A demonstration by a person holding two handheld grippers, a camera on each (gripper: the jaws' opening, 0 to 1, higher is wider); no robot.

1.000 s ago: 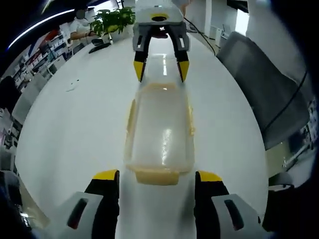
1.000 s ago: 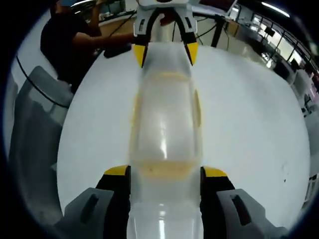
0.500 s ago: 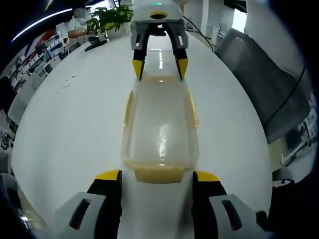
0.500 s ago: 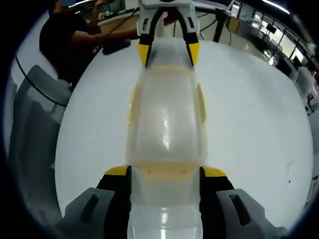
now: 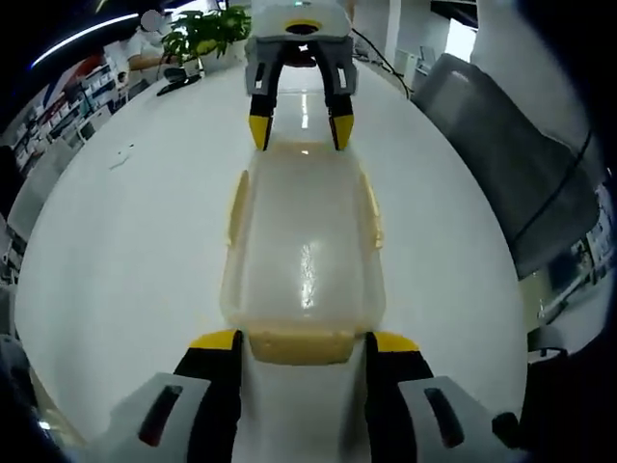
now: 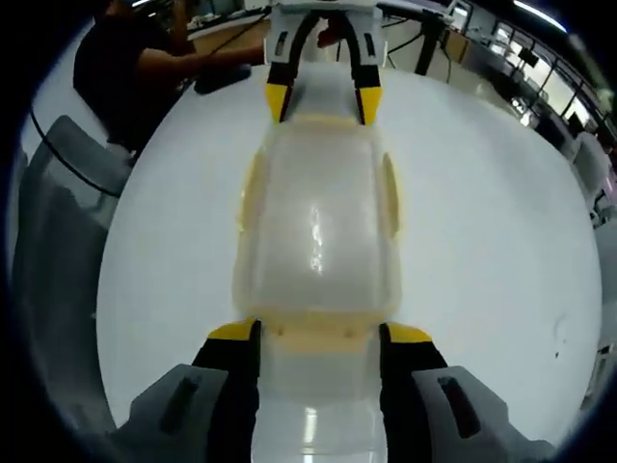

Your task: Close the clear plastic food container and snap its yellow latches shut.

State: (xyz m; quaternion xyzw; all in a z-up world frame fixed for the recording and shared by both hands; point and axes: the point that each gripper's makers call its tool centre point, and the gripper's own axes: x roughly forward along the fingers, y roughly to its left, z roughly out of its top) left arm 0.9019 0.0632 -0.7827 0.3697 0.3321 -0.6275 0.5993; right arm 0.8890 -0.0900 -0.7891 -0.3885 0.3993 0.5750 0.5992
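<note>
The clear plastic food container (image 5: pixel 304 256) is lying lengthwise on the round white counter (image 5: pixel 125 260), its lid on top, with one claw facing each short end.

In the left gripper view, the left claw (image 5: pixel 301 340) is standing wide, its two yellow-tipped jaws flanking the near yellow end latch (image 5: pixel 301 345); the tips are sitting just beside the latch's corners, and whether they are touching it cannot be told. At the far end, the right claw (image 5: pixel 299 132) is pointing back toward the camera, its jaws spread and straddling the container's far short end. Pale yellow side latches (image 5: pixel 234 200) are running along both long edges of the container.

In the right gripper view, the same container (image 6: pixel 318 227) is stretching away from the camera. The right claw (image 6: pixel 319 334) is spread wide, its jaws bracketing the near end latch (image 6: pixel 318 338), close against its corners. The left claw (image 6: pixel 323 104) is showing at the far end, its yellow tips on either side of the container's short edge. Neither claw is clamping anything between its jaws.

Beyond the counter, a grey office chair (image 5: pixel 525 183) is standing at its edge, and a potted plant (image 5: pixel 202 34) is sitting at the far side. In the right gripper view, a person in dark clothing (image 6: pixel 125 72) is sitting at the counter's far edge, an arm reaching over it.
</note>
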